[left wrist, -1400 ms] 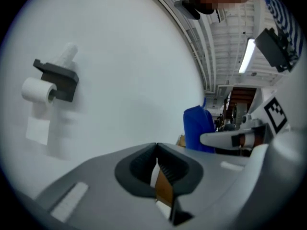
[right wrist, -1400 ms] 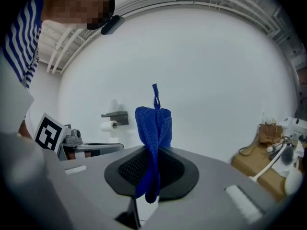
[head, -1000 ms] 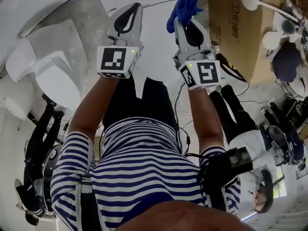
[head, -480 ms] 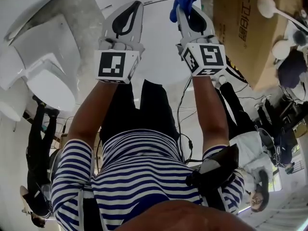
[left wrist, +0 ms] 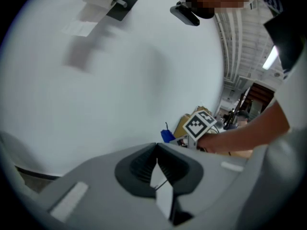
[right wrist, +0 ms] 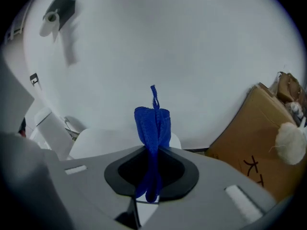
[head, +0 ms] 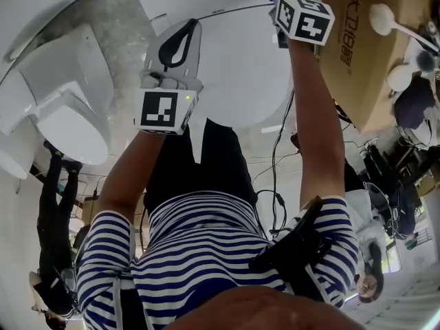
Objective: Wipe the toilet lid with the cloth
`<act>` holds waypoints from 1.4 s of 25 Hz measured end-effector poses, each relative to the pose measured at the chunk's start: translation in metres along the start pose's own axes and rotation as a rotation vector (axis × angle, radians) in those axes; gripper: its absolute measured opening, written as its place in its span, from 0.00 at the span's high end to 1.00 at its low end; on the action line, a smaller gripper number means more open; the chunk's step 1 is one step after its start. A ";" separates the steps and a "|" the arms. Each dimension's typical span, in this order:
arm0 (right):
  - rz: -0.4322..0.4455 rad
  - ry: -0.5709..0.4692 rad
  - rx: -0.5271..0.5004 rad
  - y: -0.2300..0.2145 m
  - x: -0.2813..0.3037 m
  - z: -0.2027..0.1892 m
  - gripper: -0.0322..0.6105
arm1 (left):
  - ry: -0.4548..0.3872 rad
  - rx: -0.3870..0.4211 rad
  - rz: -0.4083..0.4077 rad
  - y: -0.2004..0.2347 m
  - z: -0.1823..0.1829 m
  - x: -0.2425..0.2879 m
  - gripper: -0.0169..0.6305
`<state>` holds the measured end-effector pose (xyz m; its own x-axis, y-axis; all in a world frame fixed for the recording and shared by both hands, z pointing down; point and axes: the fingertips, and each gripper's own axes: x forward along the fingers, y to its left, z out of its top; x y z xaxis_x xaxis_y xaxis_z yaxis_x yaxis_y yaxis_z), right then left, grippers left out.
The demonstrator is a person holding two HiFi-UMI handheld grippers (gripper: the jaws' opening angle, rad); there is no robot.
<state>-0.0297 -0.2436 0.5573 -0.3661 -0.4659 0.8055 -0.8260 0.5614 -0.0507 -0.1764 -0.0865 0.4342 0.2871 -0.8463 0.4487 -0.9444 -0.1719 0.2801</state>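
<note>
Blue cloth (right wrist: 152,121) between right gripper (right wrist: 153,150) fingers

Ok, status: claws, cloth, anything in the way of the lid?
Left claw shut, empty. Right claw shut on blue cloth, not yet on toilet lid. Nothing seen on lid; cardboard box close beside it.

Right tool (right wrist: 152,150) outstretched, clamped on cloth (right wrist: 152,121); left tool (left wrist: 156,147) shut, empty.
</note>
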 end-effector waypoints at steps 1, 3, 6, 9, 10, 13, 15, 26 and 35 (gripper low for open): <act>-0.011 0.024 -0.007 -0.004 0.007 0.000 0.87 | 0.002 -0.002 0.000 0.002 -0.001 -0.001 0.97; -0.036 0.070 -0.021 -0.013 0.019 -0.002 0.87 | 0.002 -0.001 -0.004 0.004 -0.003 -0.002 0.97; -0.064 0.133 -0.025 -0.024 0.032 -0.009 0.87 | 0.007 0.002 -0.006 0.007 -0.004 -0.006 0.97; -0.081 0.183 -0.052 -0.030 0.047 -0.012 0.87 | 0.018 -0.001 -0.001 0.011 -0.007 -0.007 0.97; -0.085 0.202 -0.063 -0.031 0.052 -0.013 0.87 | 0.021 -0.002 0.001 0.013 -0.008 -0.007 0.97; -0.088 0.249 -0.083 -0.031 0.067 -0.015 0.87 | 0.030 -0.012 0.002 0.015 -0.010 -0.007 0.97; -0.089 0.262 -0.090 -0.028 0.073 -0.017 0.87 | 0.036 -0.019 -0.001 0.017 -0.012 -0.009 0.97; -0.026 0.303 -0.118 0.002 0.077 -0.016 0.88 | 0.037 -0.037 0.003 0.025 -0.017 -0.021 0.97; 0.149 0.287 -0.118 0.113 0.082 -0.014 0.88 | 0.024 -0.040 0.035 0.039 -0.013 -0.045 0.97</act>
<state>-0.1468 -0.2083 0.6259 -0.3297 -0.1708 0.9285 -0.7111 0.6918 -0.1252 -0.2238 -0.0482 0.4353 0.2586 -0.8388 0.4791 -0.9469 -0.1220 0.2976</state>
